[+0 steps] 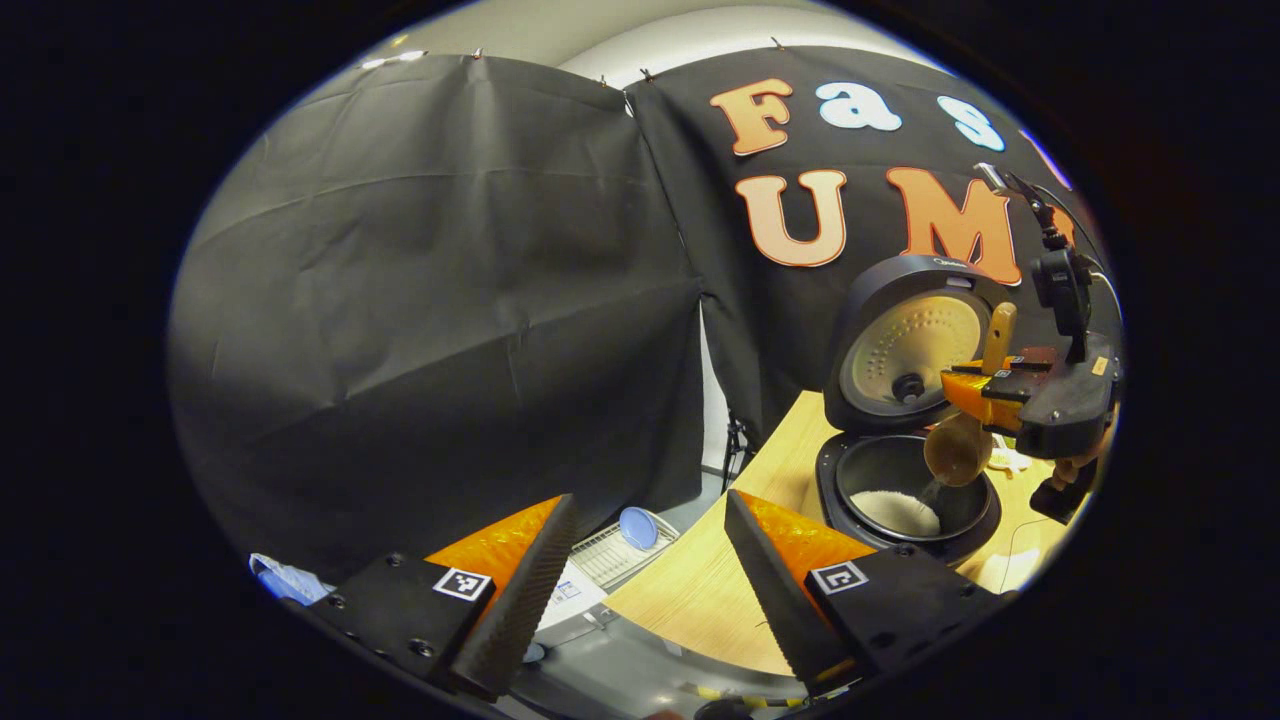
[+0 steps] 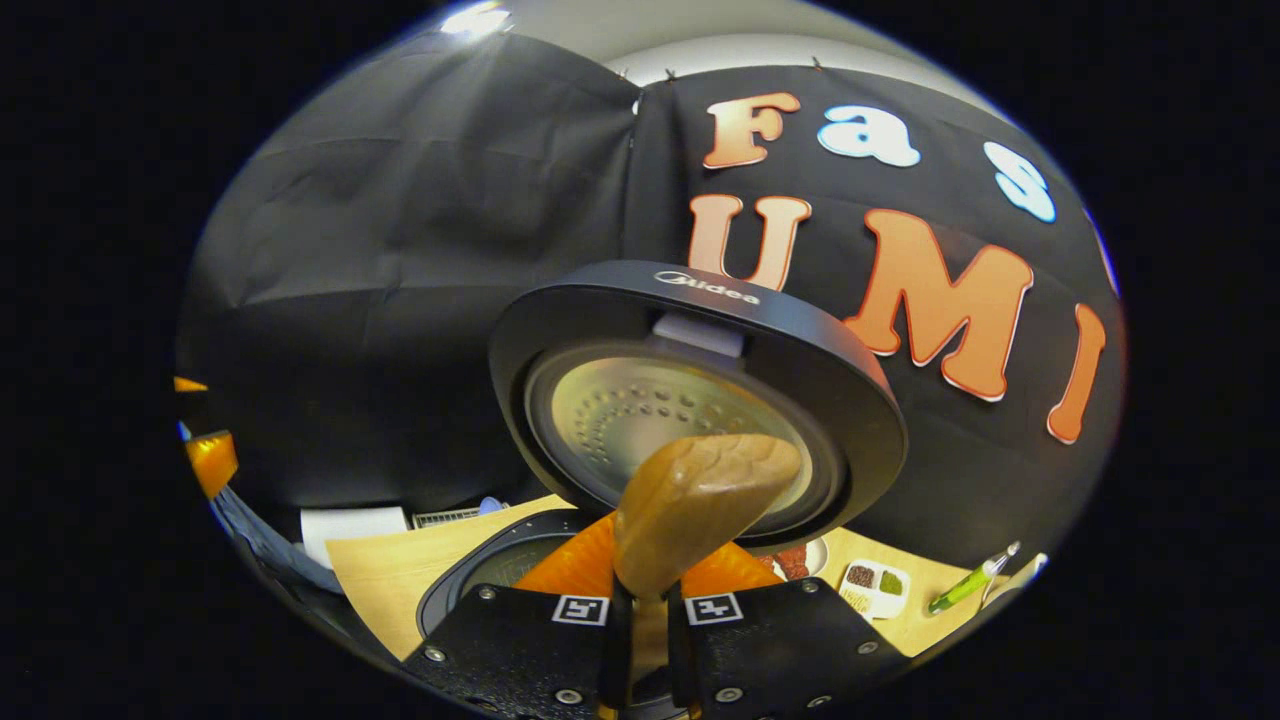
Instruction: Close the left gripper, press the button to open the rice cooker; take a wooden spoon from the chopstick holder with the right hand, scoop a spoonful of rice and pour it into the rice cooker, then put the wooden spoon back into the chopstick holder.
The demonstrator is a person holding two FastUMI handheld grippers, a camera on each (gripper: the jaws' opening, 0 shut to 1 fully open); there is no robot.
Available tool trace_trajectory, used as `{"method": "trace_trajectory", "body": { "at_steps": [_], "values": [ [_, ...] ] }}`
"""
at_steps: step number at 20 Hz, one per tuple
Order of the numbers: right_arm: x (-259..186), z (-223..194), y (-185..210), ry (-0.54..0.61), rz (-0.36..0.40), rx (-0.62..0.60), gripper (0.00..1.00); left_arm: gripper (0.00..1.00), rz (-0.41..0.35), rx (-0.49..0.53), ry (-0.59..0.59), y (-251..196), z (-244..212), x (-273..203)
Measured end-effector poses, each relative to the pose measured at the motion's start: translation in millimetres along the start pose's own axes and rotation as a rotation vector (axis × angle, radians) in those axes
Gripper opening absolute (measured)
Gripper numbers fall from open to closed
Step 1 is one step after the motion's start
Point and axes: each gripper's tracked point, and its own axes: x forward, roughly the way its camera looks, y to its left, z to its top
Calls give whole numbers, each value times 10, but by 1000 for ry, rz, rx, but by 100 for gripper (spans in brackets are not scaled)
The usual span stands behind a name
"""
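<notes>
The rice cooker (image 1: 905, 500) stands on the wooden table (image 1: 700, 590) with its lid (image 1: 910, 350) raised. White rice (image 1: 897, 512) lies in its pot. Over the pot, my right gripper (image 1: 978, 392) is shut on the wooden spoon (image 1: 957, 450), whose bowl tips down toward the rice while the handle sticks up. In the right gripper view the spoon (image 2: 700, 500) stands clamped in my right gripper (image 2: 640, 610), in front of the raised lid (image 2: 690, 400) and above the pot rim (image 2: 480, 570). My left gripper (image 1: 640, 590) is open, off the table's left edge, well left of the cooker.
A dish rack with a blue plate (image 1: 625, 540) sits low beyond the table's left edge. Behind the cooker lie a small divided dish (image 2: 875, 585), a green pen (image 2: 965, 585) and a plate (image 2: 795, 560). The black cloth wall stands close behind.
</notes>
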Motion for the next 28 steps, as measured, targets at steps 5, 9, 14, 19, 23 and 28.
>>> {"method": "trace_trajectory", "body": {
  "at_steps": [5,9,14,19,23,28],
  "values": [
    [-78,-87,92,7,41,-38,14,100,-19,-4,-3,-107,58,-27],
    [-293,-145,-200,41,35,180,14,100,-36,10,-12,-246,108,-82],
    [-722,-453,-940,87,-46,371,14,92,-108,-18,1,-606,134,-121],
    [-1274,-981,-1657,146,-187,512,14,93,-183,-30,17,-1089,187,-110],
    [-1802,-1349,-2170,169,-303,589,14,92,-251,-23,32,-1517,214,-146],
    [-2461,-1777,-2726,179,-474,692,14,92,-308,-28,53,-1915,263,-191]
  ]
}}
